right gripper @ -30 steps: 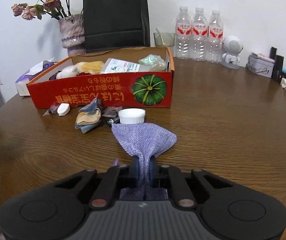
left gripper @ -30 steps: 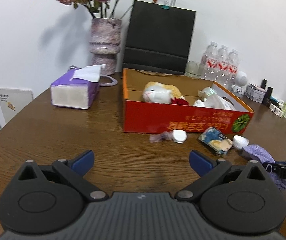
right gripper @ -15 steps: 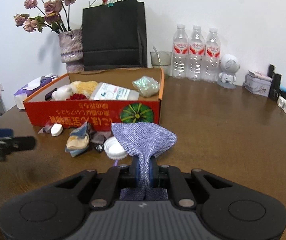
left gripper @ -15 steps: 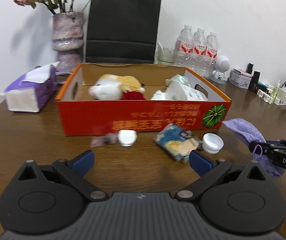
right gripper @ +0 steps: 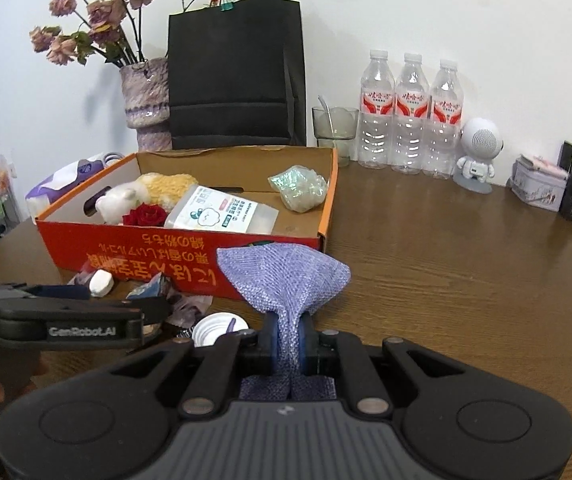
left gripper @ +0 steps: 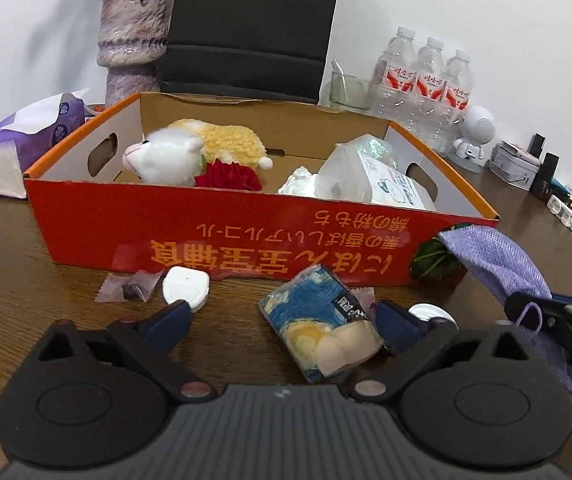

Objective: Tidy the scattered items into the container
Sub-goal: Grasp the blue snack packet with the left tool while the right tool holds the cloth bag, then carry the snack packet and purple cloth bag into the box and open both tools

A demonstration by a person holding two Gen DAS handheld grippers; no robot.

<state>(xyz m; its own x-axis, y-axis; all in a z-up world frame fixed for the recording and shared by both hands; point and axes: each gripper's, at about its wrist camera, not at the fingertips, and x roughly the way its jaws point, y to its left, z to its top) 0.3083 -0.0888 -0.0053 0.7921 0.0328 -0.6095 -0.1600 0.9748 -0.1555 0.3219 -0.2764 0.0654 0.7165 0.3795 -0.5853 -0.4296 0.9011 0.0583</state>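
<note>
— Purple pouch [right gripper: 286, 276]?
— Clamped at its neck in right gripper [right gripper: 288, 334]; long axis toward twelve o'clock, wide end fanned against red box [right gripper: 182, 252].
— Left gripper [left gripper: 284, 320]?
— Closing, not yet touching painted packet [left gripper: 317, 320] between its fingers; packet slanted eleven to five.

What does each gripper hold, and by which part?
Right gripper: shut on the lilac woven fabric pouch, pinched at its gathered neck. Left gripper: nothing gripped; jaws closing around the blue-and-yellow painted packet.
</note>
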